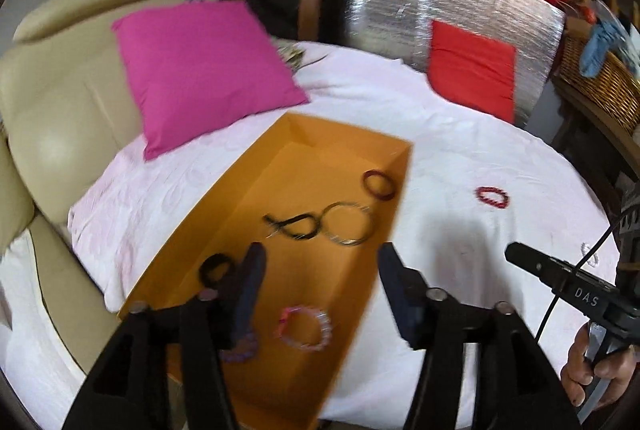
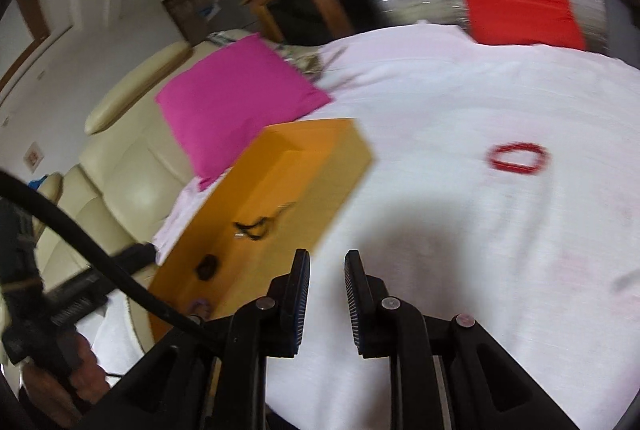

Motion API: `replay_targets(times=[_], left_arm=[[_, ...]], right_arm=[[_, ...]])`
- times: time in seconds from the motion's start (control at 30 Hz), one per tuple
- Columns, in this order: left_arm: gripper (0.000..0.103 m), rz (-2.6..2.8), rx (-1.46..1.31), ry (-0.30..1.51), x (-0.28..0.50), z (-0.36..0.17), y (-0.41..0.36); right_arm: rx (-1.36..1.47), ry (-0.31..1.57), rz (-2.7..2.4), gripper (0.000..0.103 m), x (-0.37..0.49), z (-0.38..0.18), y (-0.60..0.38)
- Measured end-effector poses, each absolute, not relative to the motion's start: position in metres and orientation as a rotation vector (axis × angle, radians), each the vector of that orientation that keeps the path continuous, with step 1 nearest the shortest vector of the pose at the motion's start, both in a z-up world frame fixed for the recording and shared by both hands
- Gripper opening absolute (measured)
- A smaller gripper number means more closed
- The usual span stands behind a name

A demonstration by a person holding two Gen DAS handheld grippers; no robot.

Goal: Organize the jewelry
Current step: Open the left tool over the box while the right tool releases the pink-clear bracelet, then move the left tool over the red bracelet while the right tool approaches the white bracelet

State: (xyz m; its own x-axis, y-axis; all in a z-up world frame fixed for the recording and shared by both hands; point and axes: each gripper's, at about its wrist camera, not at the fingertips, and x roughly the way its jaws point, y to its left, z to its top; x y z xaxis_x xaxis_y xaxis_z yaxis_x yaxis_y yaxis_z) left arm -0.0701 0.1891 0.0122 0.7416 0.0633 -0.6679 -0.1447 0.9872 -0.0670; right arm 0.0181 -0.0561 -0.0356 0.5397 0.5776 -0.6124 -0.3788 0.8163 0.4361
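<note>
An orange box (image 1: 224, 214) lies open on the white cloth and holds several pieces: a dark red bangle (image 1: 379, 185), a silver hoop (image 1: 349, 228), a black cord (image 1: 291, 226), a black ring (image 1: 216, 269), a pink bead bracelet (image 1: 306, 328) and a purple bracelet (image 1: 240, 350). My left gripper (image 1: 320, 270) is open and empty above the box. A red bead bracelet (image 1: 493, 197) lies on the cloth right of the box; it also shows in the right wrist view (image 2: 517, 158). My right gripper (image 2: 327, 272) is open and empty, low over the cloth beside the box (image 2: 336, 166).
A pink cushion (image 1: 200, 70) leans on a cream armchair (image 1: 52, 110) at the left. A red cushion (image 1: 472, 70) stands against a silver foil panel (image 1: 400, 2) at the back. A wicker basket (image 1: 600, 86) is at the right. A faint pale piece (image 1: 590, 254) lies on the cloth.
</note>
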Motion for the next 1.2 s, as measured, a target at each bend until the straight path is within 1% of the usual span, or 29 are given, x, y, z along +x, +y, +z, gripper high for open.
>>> replay_targets(times=[0.07, 0.13, 0.17, 0.2, 0.27, 0.3, 0.33, 0.53, 0.8, 0.97, 1.07, 1.2], left_arm=[[0.068, 0.096, -0.082, 0.72, -0.065, 0.019, 0.166], [0.071, 0.072, -0.055, 0.718, -0.06, 0.023, 0.144], [0.072, 0.063, -0.045, 0.719, -0.057, 0.024, 0.136], [0.072, 0.049, -0.025, 0.721, -0.054, 0.024, 0.122], [0.072, 0.028, 0.019, 0.725, -0.045, 0.022, 0.096], [0.073, 0.021, 0.037, 0.726, -0.041, 0.019, 0.086], [0.073, 0.013, 0.053, 0.728, -0.038, 0.016, 0.077], [0.073, -0.011, 0.107, 0.746, -0.002, -0.004, 0.024], [0.073, -0.055, 0.102, 0.747, 0.034, -0.022, -0.015], [0.073, -0.077, 0.127, 0.771, 0.042, -0.046, -0.017], [0.073, -0.107, 0.102, 0.858, 0.053, -0.057, -0.012], [0.073, -0.142, 0.094, 0.851, 0.059, -0.051, -0.005]], right_arm=[[0.283, 0.819, 0.531, 0.02, 0.017, -0.036, -0.085], [0.308, 0.816, 0.483, 0.02, 0.017, -0.036, -0.116], [0.319, 0.812, 0.455, 0.023, 0.016, -0.036, -0.133], [0.331, 0.805, 0.418, 0.026, 0.015, -0.036, -0.151], [0.368, 0.783, 0.356, 0.046, 0.012, -0.036, -0.181], [0.39, 0.771, 0.337, 0.049, 0.011, -0.035, -0.194], [0.423, 0.748, 0.313, 0.051, 0.008, -0.034, -0.21], [0.484, 0.739, 0.194, 0.051, 0.003, -0.036, -0.272], [0.664, 0.751, 0.052, 0.051, 0.006, -0.041, -0.339], [0.706, 0.68, -0.069, 0.051, -0.005, -0.036, -0.386], [0.709, 0.705, -0.137, 0.051, 0.001, -0.043, -0.399], [0.711, 0.759, -0.16, 0.051, 0.019, -0.056, -0.405]])
